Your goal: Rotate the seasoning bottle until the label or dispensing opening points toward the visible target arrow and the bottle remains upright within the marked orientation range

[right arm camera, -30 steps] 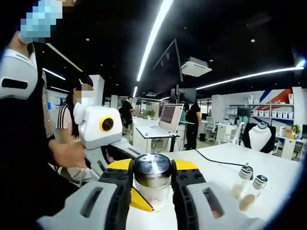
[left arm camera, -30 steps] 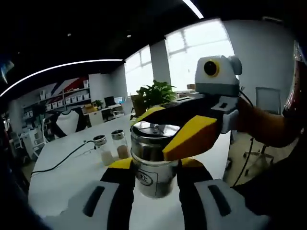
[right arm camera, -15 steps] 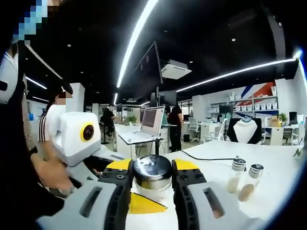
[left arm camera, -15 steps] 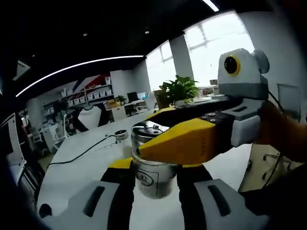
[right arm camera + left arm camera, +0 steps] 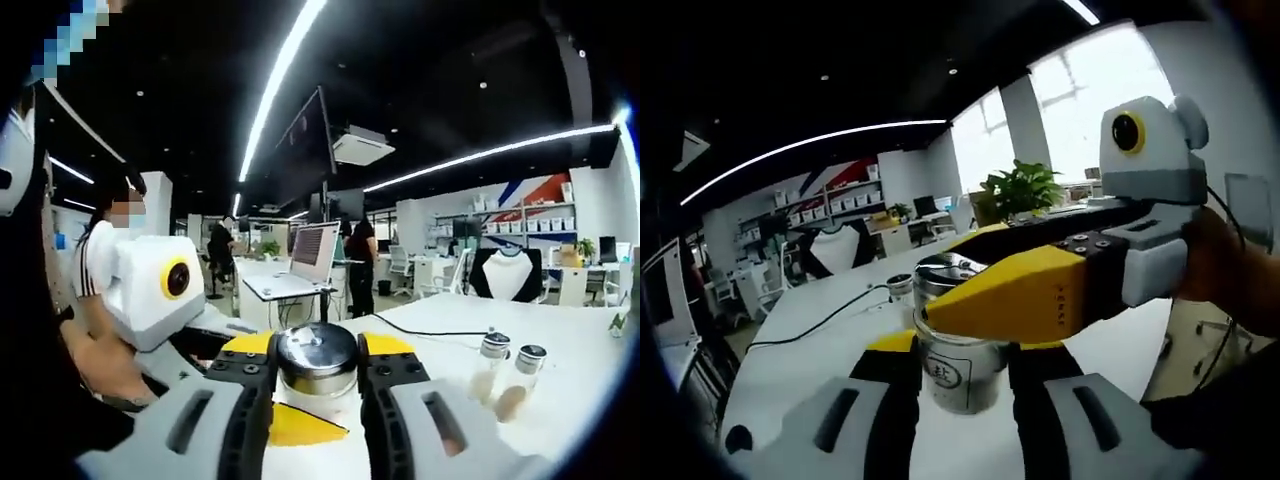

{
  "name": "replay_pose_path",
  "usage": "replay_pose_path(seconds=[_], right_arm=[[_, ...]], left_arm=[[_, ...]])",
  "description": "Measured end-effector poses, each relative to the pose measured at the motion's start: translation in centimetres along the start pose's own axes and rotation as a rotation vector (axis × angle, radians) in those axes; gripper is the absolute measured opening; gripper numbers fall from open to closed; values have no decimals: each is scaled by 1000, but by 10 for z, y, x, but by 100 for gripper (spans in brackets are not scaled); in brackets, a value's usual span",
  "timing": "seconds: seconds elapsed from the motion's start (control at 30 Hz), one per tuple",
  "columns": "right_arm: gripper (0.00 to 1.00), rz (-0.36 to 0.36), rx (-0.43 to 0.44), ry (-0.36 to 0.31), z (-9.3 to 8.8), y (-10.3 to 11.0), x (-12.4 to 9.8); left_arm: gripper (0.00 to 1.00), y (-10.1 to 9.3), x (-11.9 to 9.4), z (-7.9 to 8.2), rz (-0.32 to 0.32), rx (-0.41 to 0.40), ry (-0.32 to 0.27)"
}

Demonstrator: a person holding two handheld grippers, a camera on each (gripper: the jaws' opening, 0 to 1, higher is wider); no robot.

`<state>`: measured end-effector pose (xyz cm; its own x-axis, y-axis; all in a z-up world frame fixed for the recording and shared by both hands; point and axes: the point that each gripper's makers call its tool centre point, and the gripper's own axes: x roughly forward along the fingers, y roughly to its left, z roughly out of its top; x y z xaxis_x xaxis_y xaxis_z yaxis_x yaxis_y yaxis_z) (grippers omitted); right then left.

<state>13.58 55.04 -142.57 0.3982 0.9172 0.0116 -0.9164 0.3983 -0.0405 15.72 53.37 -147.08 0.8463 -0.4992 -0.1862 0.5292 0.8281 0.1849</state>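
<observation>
In the left gripper view, the seasoning bottle point(image 5: 958, 350) is clamped low on its glass body between the jaws of the left gripper point(image 5: 960, 365), and it is held upright on the white table point(image 5: 810, 350). A label with dark print is seen on the glass between the jaws. Across that view, the right gripper point(image 5: 985, 295) is reached in level from the right, its yellow-tipped jaws set at the bottle's metal lid point(image 5: 950, 268); a person's hand point(image 5: 1230, 275) is wrapped around its rear.

In the right gripper view, the lid point(image 5: 317, 350) is gripped between the jaws of the right gripper point(image 5: 316, 365), and the left gripper point(image 5: 200, 335) is seen coming in from the left, held by a hand point(image 5: 100, 360); one yellow jaw tip lies below the lid.

Beyond the right gripper's jaws and to their right, two small shakers point(image 5: 505, 372) stand just beside each other on the table point(image 5: 570, 385), with a black cable point(image 5: 430, 332) running behind. Farther off, a laptop point(image 5: 300, 262) sits on a desk.
</observation>
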Motion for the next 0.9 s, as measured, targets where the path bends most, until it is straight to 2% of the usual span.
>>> replay_pose_path(seconds=[0.07, 0.3, 0.33, 0.47, 0.5, 0.53, 0.6, 0.73, 0.8, 0.87, 0.9], right_arm=[[28, 56, -27, 16, -1, 3, -2], [28, 251, -88, 45, -3, 13, -16], [28, 269, -97, 48, -4, 14, -17], [28, 253, -49, 68, -12, 7, -14], [28, 236, -47, 72, -14, 6, -12], [28, 185, -28, 86, -19, 1, -9], [28, 149, -27, 103, -25, 1, -2], [30, 69, -8, 150, -39, 0, 14], [31, 62, 10, 141, -38, 1, 18], [31, 55, 33, 144, -38, 0, 22], [32, 58, 75, 136, -37, 0, 24]], left_arm=[[35, -2, -2, 0, -24, 1, 0], [35, -24, -4, 2, -217, -6, -17], [35, -25, -3, 1, -227, -10, -14], [35, -19, 3, -6, -143, 39, 18], [34, -17, 4, -9, -123, 27, 32], [34, -10, 5, -15, -84, 10, 55], [34, -3, 6, -21, -41, 24, 78], [34, 7, 5, -25, 11, 8, 77], [34, 15, 3, -29, 51, 44, 95], [34, 17, 2, -31, 63, 50, 96], [34, 20, 1, -34, 73, 59, 103]])
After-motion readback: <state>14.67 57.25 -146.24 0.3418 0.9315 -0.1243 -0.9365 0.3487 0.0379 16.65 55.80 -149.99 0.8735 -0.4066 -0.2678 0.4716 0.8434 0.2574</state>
